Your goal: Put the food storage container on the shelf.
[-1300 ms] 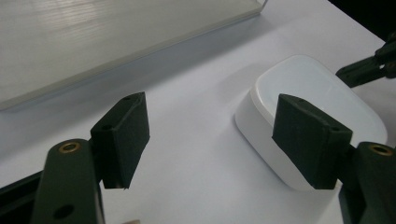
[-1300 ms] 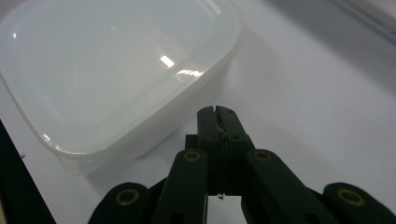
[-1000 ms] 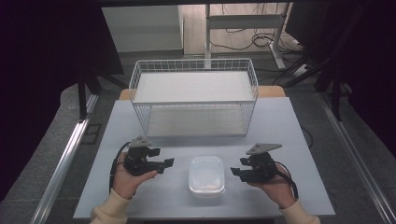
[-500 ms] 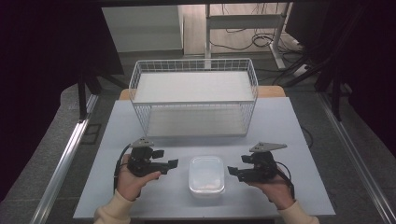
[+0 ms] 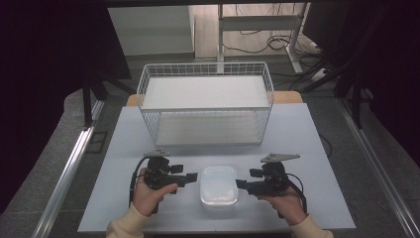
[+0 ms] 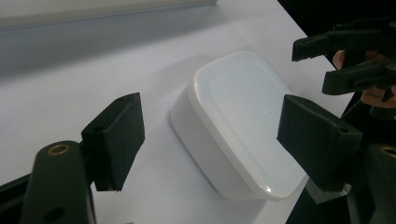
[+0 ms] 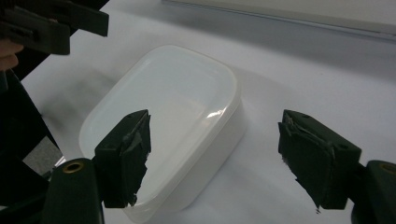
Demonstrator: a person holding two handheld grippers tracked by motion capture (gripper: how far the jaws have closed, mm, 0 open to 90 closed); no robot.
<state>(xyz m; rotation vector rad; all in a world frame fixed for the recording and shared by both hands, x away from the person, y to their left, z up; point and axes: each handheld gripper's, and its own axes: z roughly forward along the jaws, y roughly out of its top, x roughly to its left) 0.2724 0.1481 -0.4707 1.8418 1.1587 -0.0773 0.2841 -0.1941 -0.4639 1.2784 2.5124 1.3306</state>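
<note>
Glossy white plastic container (image 5: 218, 186), rounded-rectangular and lidded, apparently unlabelled, lies on the matte pale surface (image 5: 307, 144) between the left hand-held gripper (image 5: 192, 177) and right hand-held gripper (image 5: 241, 185), both spread; white wire basket (image 5: 205, 101) behind.

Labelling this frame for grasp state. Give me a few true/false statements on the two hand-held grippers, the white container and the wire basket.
1. The white container sits on the table between the two hand-held grippers. True.
2. The left hand-held gripper is shut on the container. False: its jaws are open and grip nothing.
3. The right hand-held gripper has open jaws. True; the right gripper view shows them wide apart.
4. The container has no lid. False: a white lid covers it.
5. The container lies inside the wire basket. False: it rests on the table in front of the basket.
</note>
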